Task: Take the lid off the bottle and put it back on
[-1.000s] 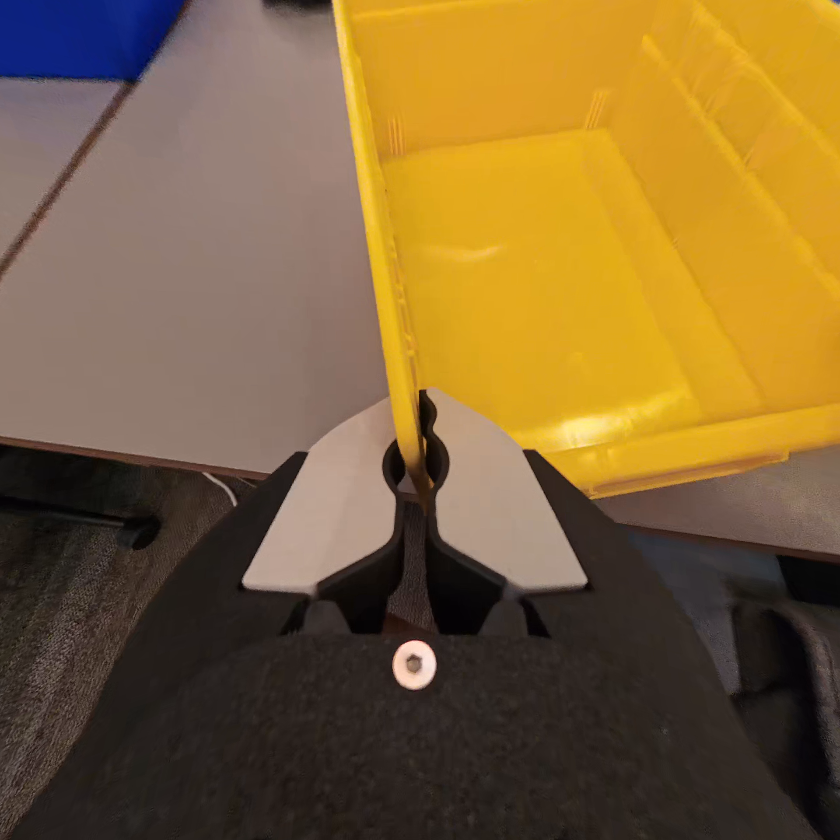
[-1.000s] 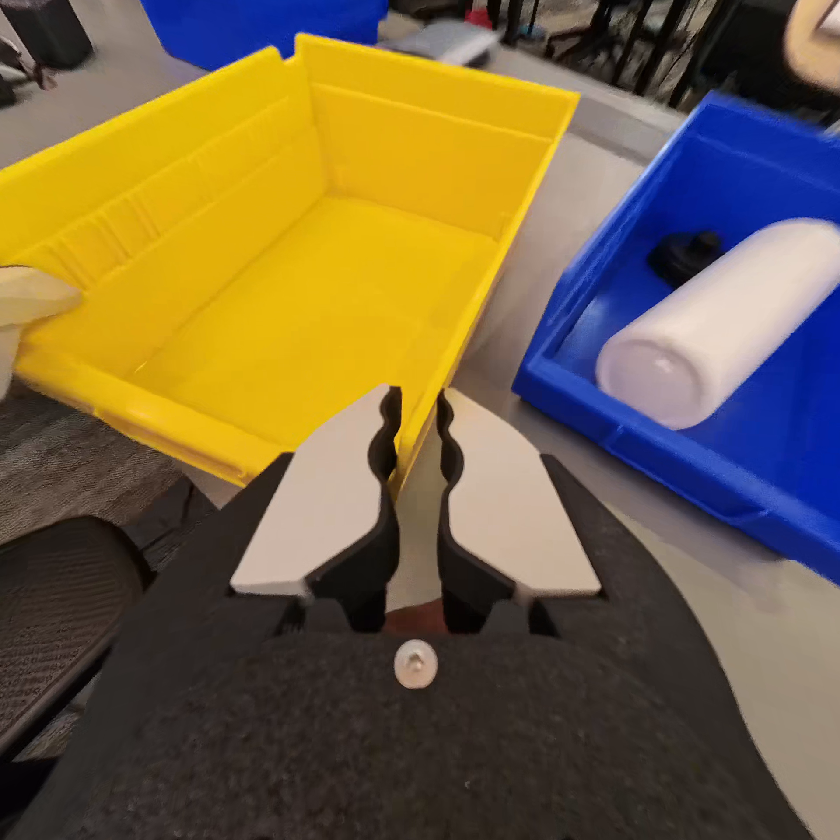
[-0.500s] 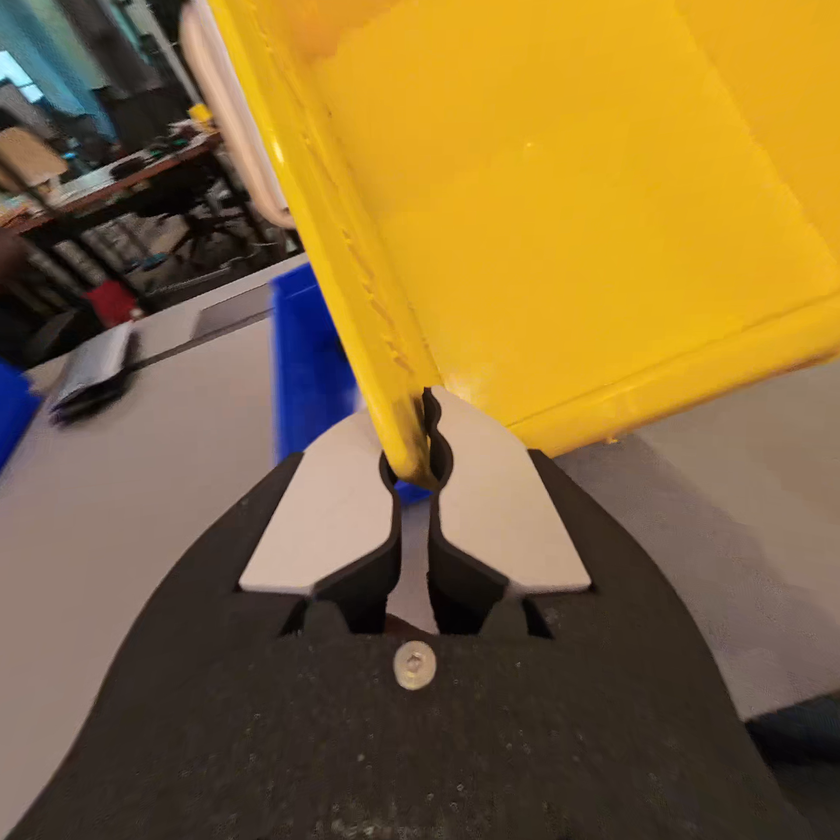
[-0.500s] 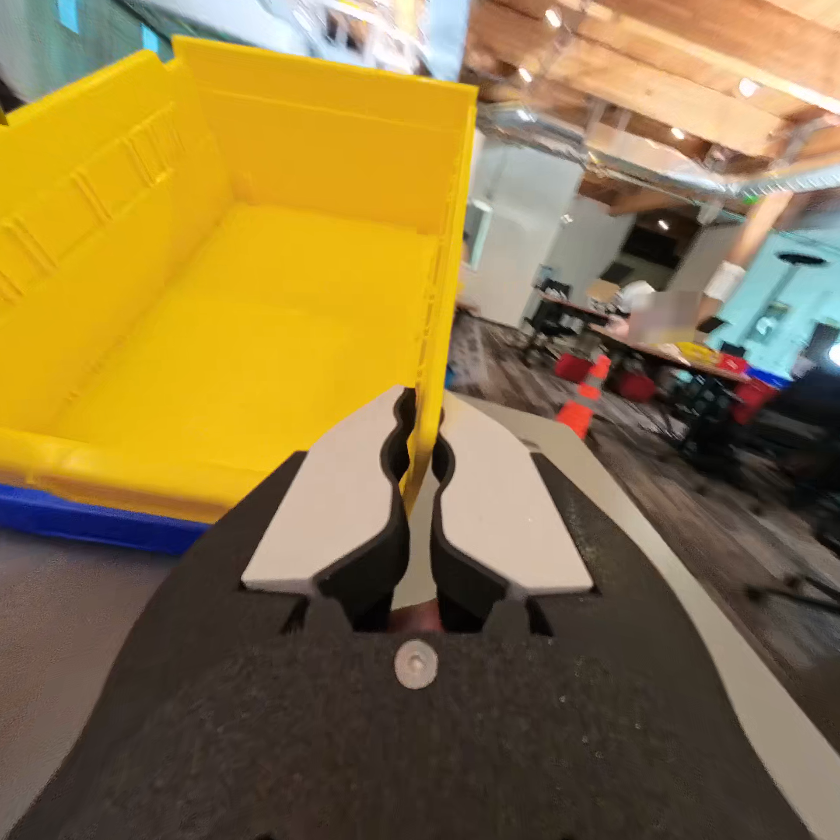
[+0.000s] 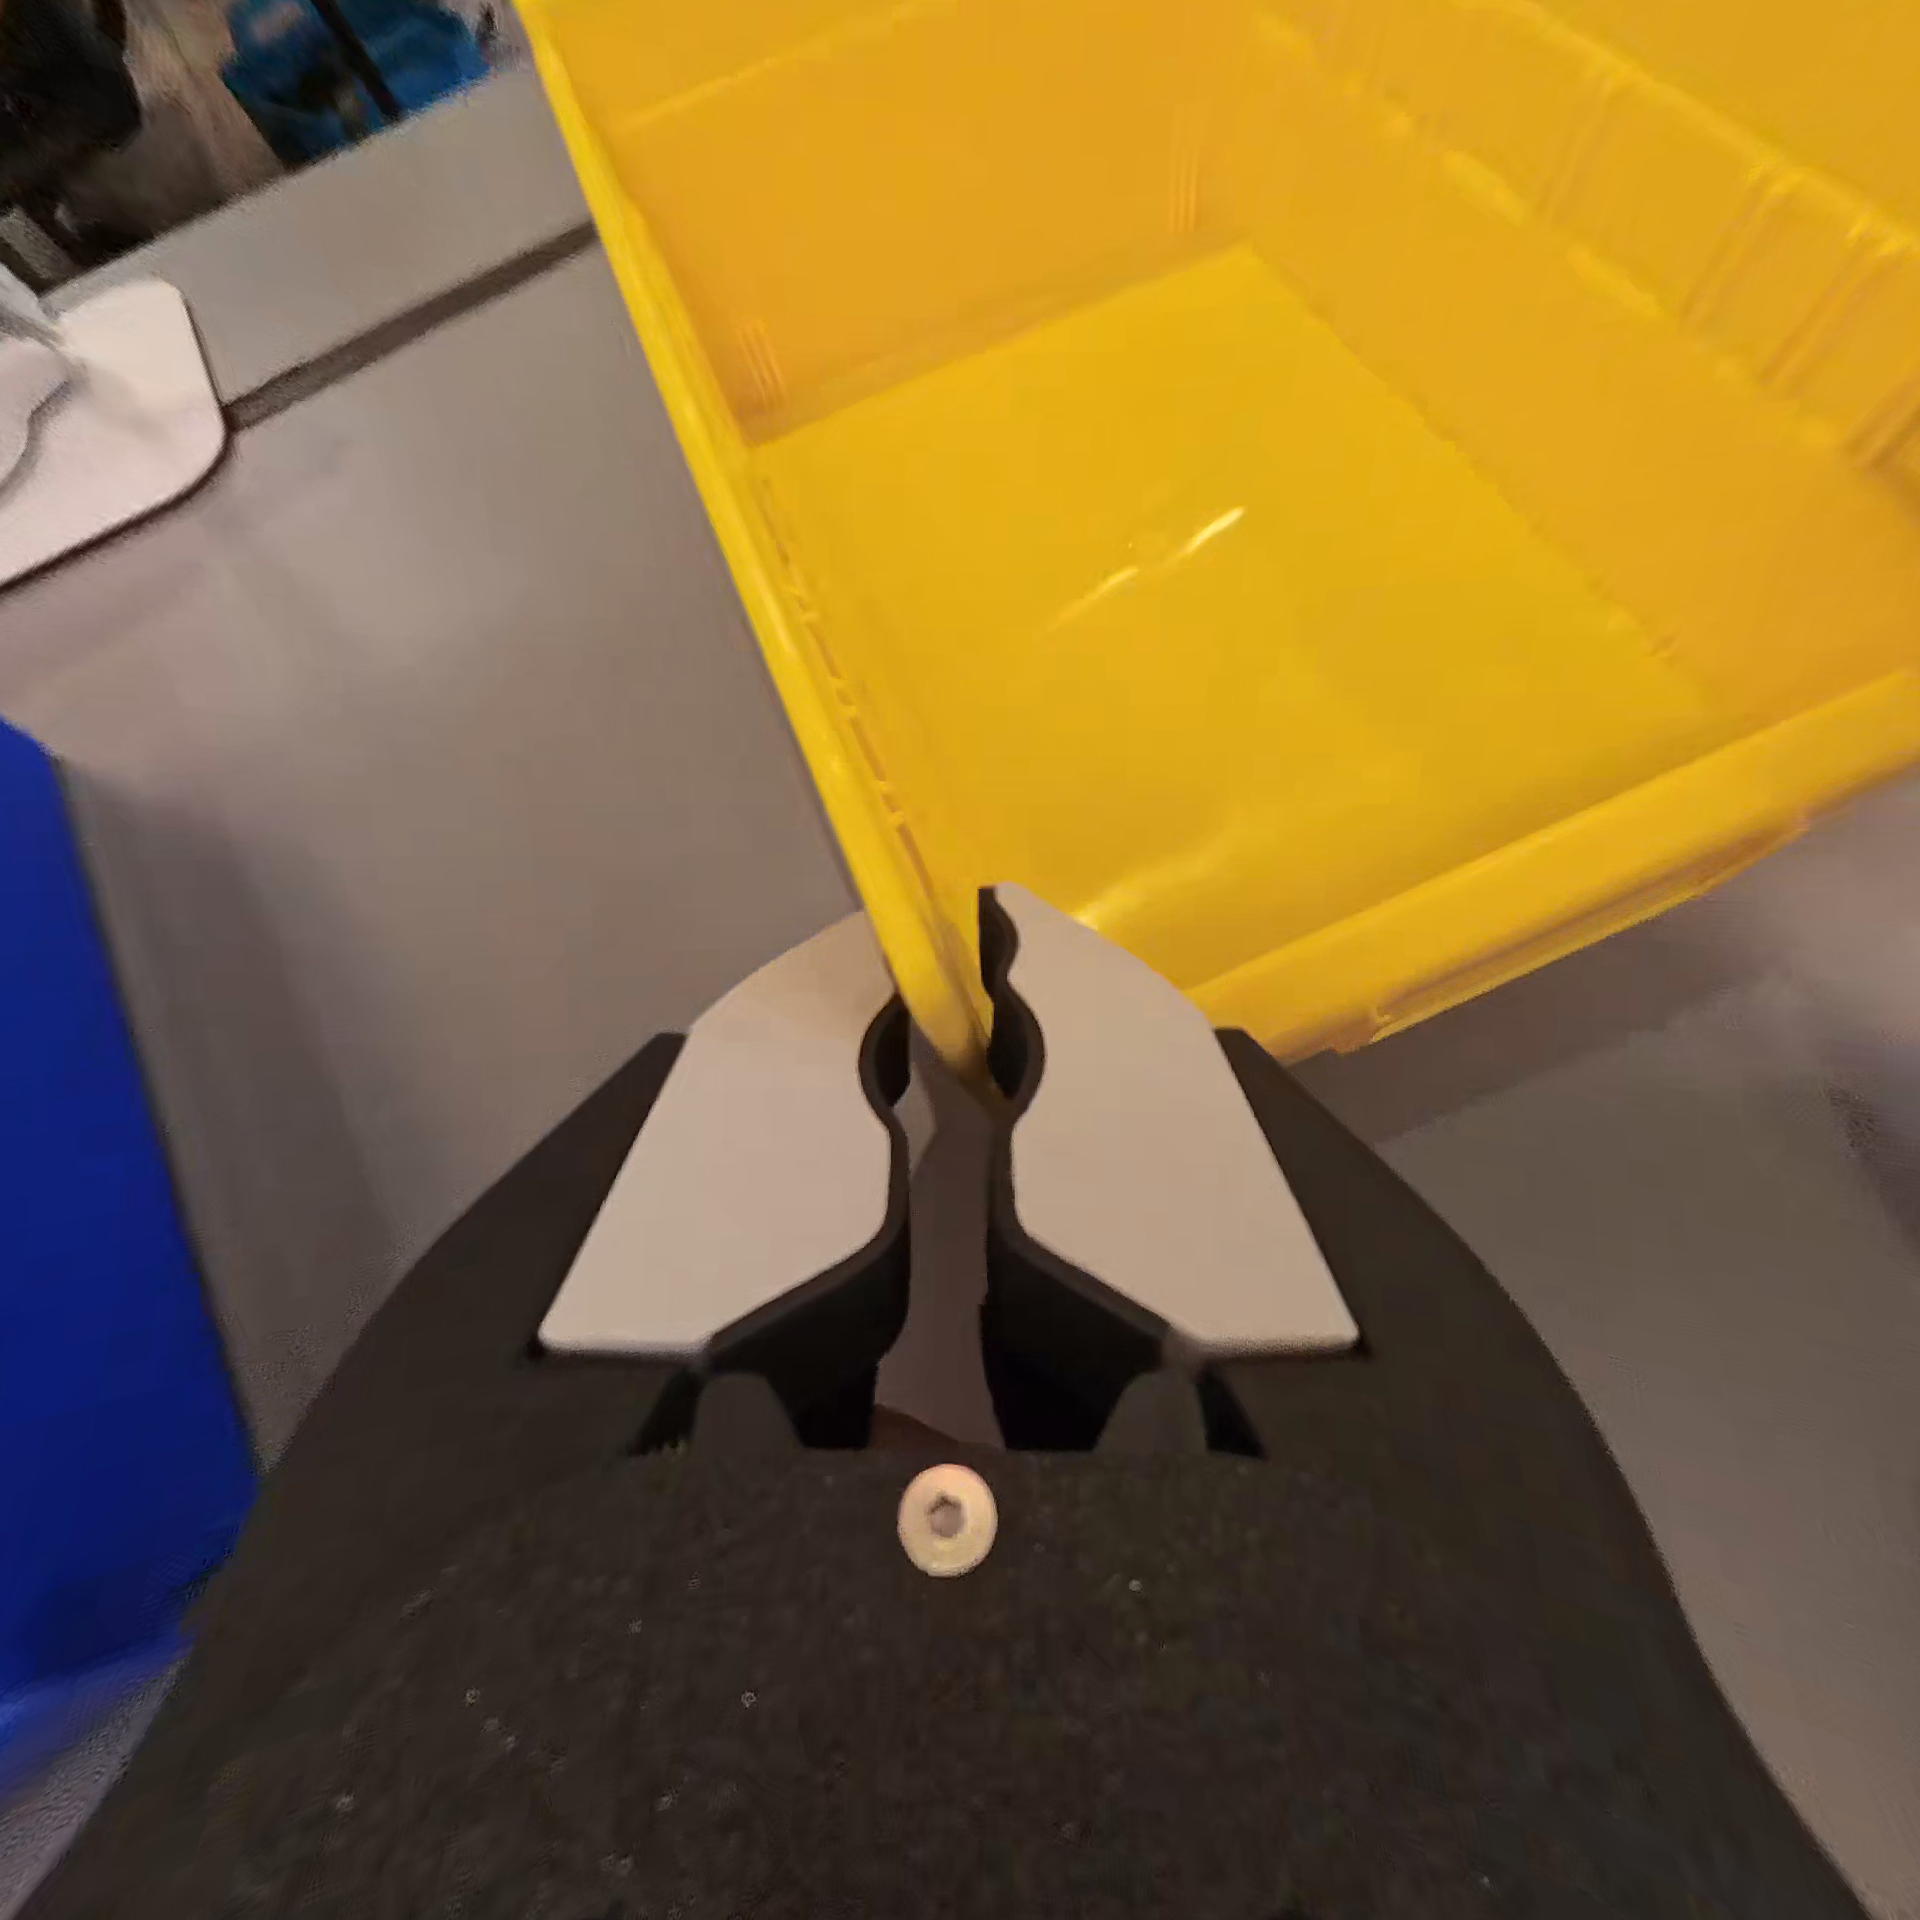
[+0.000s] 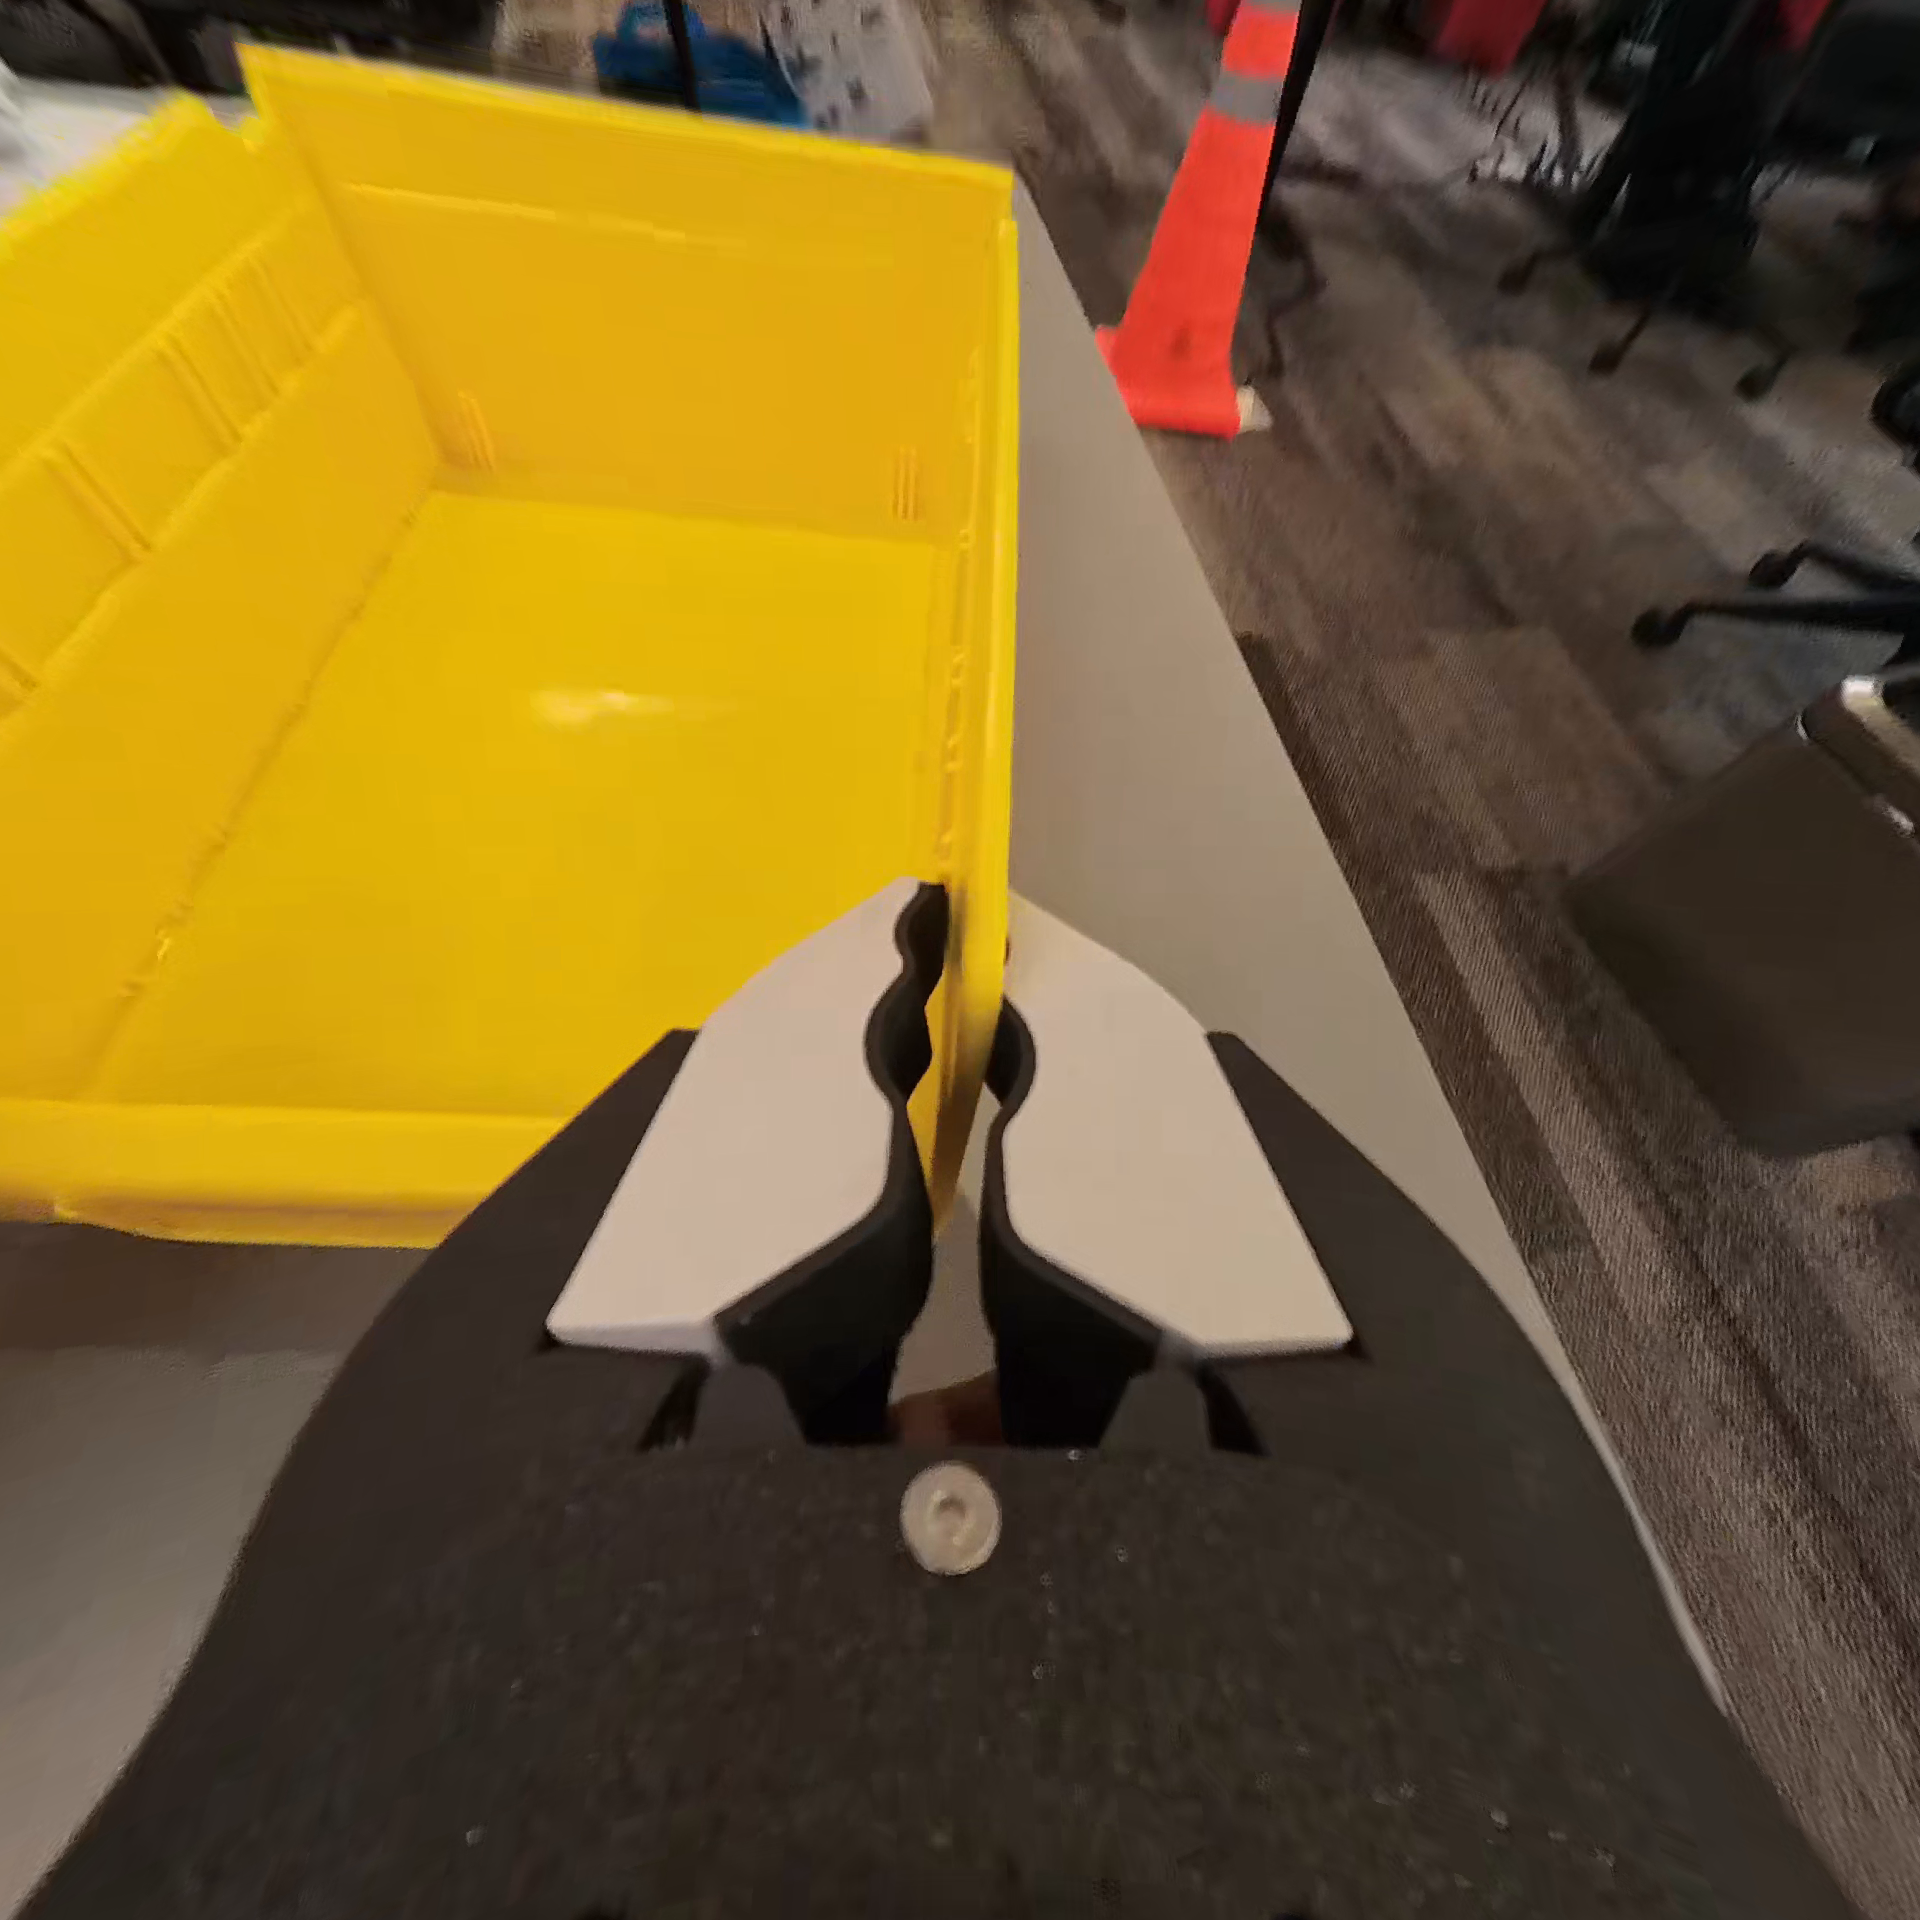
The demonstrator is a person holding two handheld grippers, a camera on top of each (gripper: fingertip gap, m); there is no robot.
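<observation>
Neither the bottle nor its lid shows in either view. An empty yellow plastic bin fills both views. My left gripper is shut on the bin's left side wall near its front corner. My right gripper is shut on the right side wall of the same bin. The bin is held between the two grippers, low over the grey table; I cannot tell whether it touches the table.
A blue bin stands close at the left. A white object lies at the far left of the table. The table's right edge runs just beside the bin. On the floor are an orange cone and a dark box.
Both grippers stayed shut on the yellow bin, lifted and swung it, and it is now level and low over the table. The blue bin with the white bottle has left the right wrist view.
</observation>
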